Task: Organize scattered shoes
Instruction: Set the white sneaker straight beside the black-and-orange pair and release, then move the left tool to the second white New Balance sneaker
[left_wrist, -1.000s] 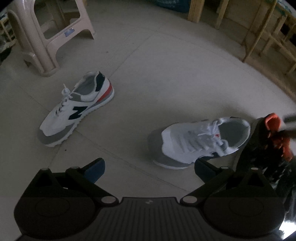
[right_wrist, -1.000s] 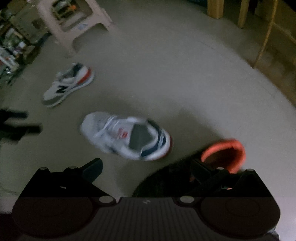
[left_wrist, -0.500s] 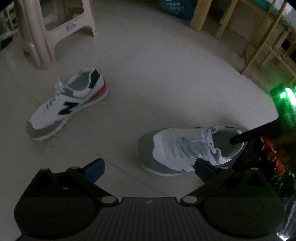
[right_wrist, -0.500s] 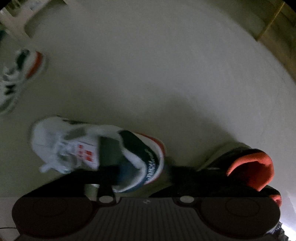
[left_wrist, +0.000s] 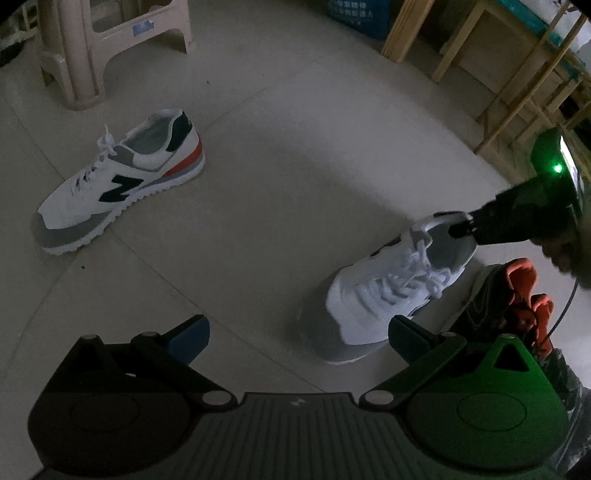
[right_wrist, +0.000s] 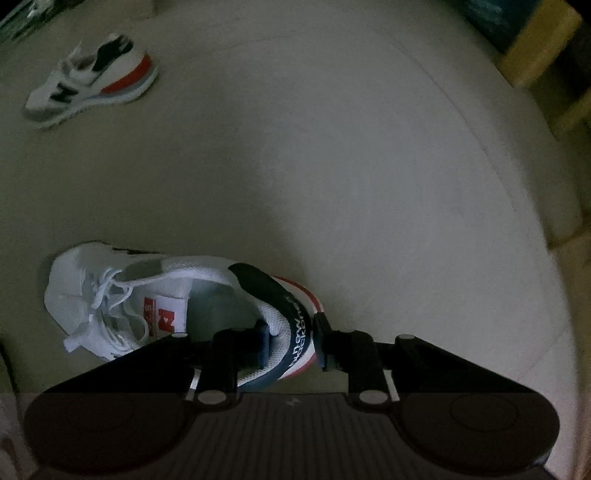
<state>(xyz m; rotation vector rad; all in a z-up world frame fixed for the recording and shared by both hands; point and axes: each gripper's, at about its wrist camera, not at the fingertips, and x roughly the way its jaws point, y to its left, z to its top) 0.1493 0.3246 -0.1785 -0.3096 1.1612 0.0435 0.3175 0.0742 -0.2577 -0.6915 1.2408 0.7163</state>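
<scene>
Right wrist view has the action: the right gripper (right_wrist: 288, 343) has dropped onto the nearer white sneaker (right_wrist: 155, 295) and its fingers are now pinching the heel collar, one blue pad inside the opening, the other outside against the navy heel tab. Half a second ago those fingers were only arriving over the shoe; a second ago they were well above it. From the left wrist view the same sneaker (left_wrist: 391, 291) has swung: its heel is up and its toe points down toward the floor, where before it lay flat, so it looks to be lifting, though the dim light makes that hard to swear to. The left gripper (left_wrist: 295, 336) hangs with fingers spread wide, holding nothing. The matching sneaker (left_wrist: 122, 184) sits well apart on the floor (left_wrist: 295, 166) near the plastic stool (left_wrist: 110, 44), and a black-and-orange shoe (left_wrist: 506, 295) lies just beside the gripped one. With the pair split, the grip means this shoe can now be carried to its mate.
</scene>
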